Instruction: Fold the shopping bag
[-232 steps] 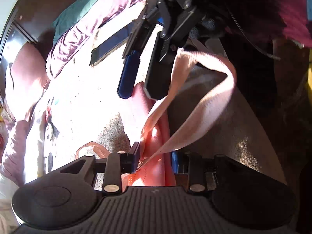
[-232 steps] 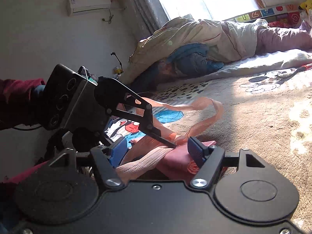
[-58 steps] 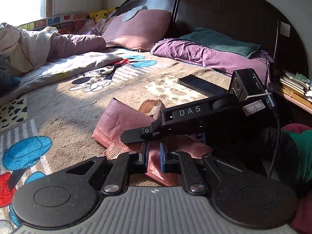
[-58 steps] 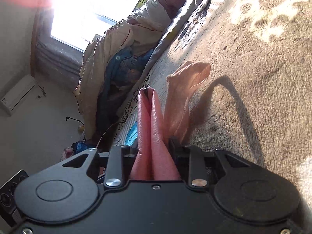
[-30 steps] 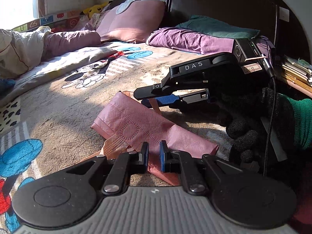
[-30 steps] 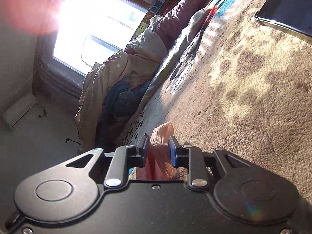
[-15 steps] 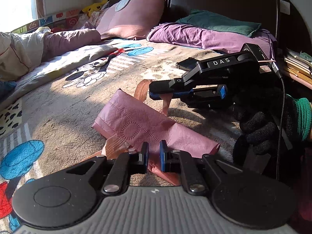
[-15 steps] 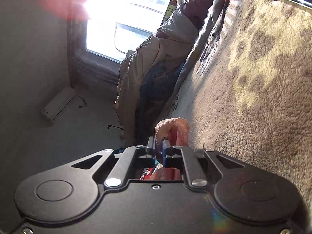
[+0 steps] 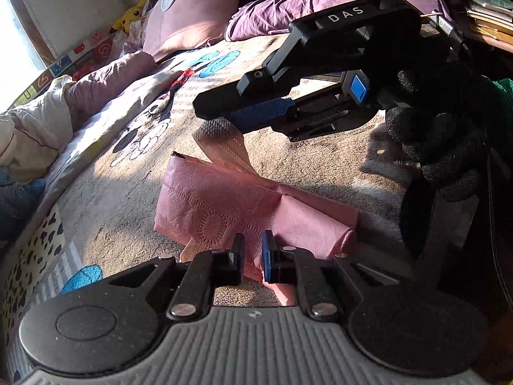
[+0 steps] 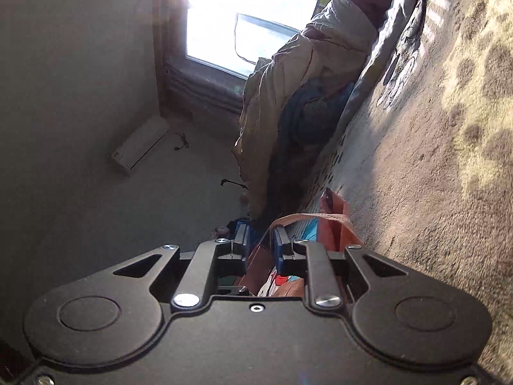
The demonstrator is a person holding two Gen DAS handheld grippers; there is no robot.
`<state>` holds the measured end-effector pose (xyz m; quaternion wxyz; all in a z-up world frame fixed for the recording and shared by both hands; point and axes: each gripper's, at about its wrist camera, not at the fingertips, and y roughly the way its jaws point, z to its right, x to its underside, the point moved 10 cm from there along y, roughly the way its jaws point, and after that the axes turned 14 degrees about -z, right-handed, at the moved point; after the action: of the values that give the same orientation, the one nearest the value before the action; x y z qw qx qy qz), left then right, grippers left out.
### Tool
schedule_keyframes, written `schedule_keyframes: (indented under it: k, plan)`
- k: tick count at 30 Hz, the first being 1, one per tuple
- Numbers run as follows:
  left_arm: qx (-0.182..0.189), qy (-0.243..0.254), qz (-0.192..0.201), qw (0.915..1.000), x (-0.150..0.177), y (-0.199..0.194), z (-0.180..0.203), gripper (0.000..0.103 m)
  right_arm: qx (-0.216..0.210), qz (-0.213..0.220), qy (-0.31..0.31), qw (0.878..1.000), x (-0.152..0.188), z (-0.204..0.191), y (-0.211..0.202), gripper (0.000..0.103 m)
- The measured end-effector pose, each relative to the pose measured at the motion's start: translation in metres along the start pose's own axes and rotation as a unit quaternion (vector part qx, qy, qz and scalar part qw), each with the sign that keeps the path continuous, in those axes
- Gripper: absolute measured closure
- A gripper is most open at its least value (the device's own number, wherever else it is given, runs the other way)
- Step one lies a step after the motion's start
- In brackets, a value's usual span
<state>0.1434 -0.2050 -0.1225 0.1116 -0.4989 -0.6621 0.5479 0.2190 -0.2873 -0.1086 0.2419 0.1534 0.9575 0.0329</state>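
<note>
The pink shopping bag lies folded on the bed blanket. Its peach handle strap rises from the bag's top edge. My right gripper hovers above the bag, rolled on its side, with the strap just under its tips. In the right wrist view the right gripper is slightly open and the strap loops over one fingertip, not pinched. My left gripper stands at the bag's near edge, jaws a little apart with a bag fold between them.
A brown patterned blanket covers the bed. Purple pillows and a green one lie at the headboard. Heaped bedding lies under the window. Books are stacked at the right.
The right gripper has opened slightly and let the strap slip from its pinch, rolling further over. The left gripper has moved closer to the bag and its jaws have parted a little.
</note>
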Motion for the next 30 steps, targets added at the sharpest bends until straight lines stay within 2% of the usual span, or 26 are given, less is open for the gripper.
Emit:
schedule_keyframes:
  k: [4, 8, 11, 14, 16, 18, 20, 22, 24, 29, 30]
  plan:
    - [-0.016, 0.023, -0.002, 0.9996, -0.001, -0.002, 0.003, 0.094, 0.010, 0.001, -0.010, 1.000, 0.001, -0.006, -0.007, 0.085]
    - [-0.054, 0.072, 0.011, 0.9959, -0.010, -0.006, 0.011, 0.093, 0.071, 0.015, 0.005, 0.997, 0.004, 0.011, -0.018, 0.085]
    - [-0.075, 0.106, 0.020, 0.9913, -0.018, -0.006, 0.016, 0.093, 0.091, 0.036, 0.016, 0.995, 0.002, 0.018, -0.026, 0.085]
    - [-0.041, 0.072, 0.040, 0.9958, -0.034, -0.010, 0.007, 0.093, 0.102, 0.034, 0.018, 0.994, 0.007, 0.022, -0.032, 0.085]
    - [0.003, 0.047, 0.048, 0.9977, -0.045, -0.012, 0.006, 0.093, 0.107, 0.034, 0.020, 0.993, 0.011, 0.023, -0.035, 0.085]
    - [0.050, 0.022, 0.032, 0.9980, -0.049, -0.002, 0.010, 0.094, 0.102, 0.039, 0.025, 0.994, 0.007, 0.024, -0.032, 0.085]
    - [0.052, 0.018, 0.023, 0.9982, -0.049, 0.011, 0.011, 0.094, 0.085, 0.051, 0.040, 0.994, 0.006, 0.025, -0.037, 0.085]
    - [0.065, -0.001, 0.018, 0.9977, -0.047, 0.018, 0.008, 0.094, 0.069, 0.050, 0.041, 0.996, 0.008, 0.023, -0.035, 0.085]
    - [0.062, 0.002, 0.020, 0.9978, -0.044, 0.018, 0.009, 0.094, 0.052, 0.045, 0.037, 0.997, 0.011, 0.019, -0.034, 0.084]
    - [0.062, 0.010, 0.018, 0.9979, -0.036, 0.012, 0.007, 0.094, -0.034, 0.046, 0.033, 0.998, 0.015, 0.001, -0.033, 0.083]
    - [0.065, 0.008, 0.018, 0.9977, -0.035, 0.013, 0.006, 0.094, -0.035, 0.037, 0.023, 0.998, 0.017, -0.003, -0.032, 0.083]
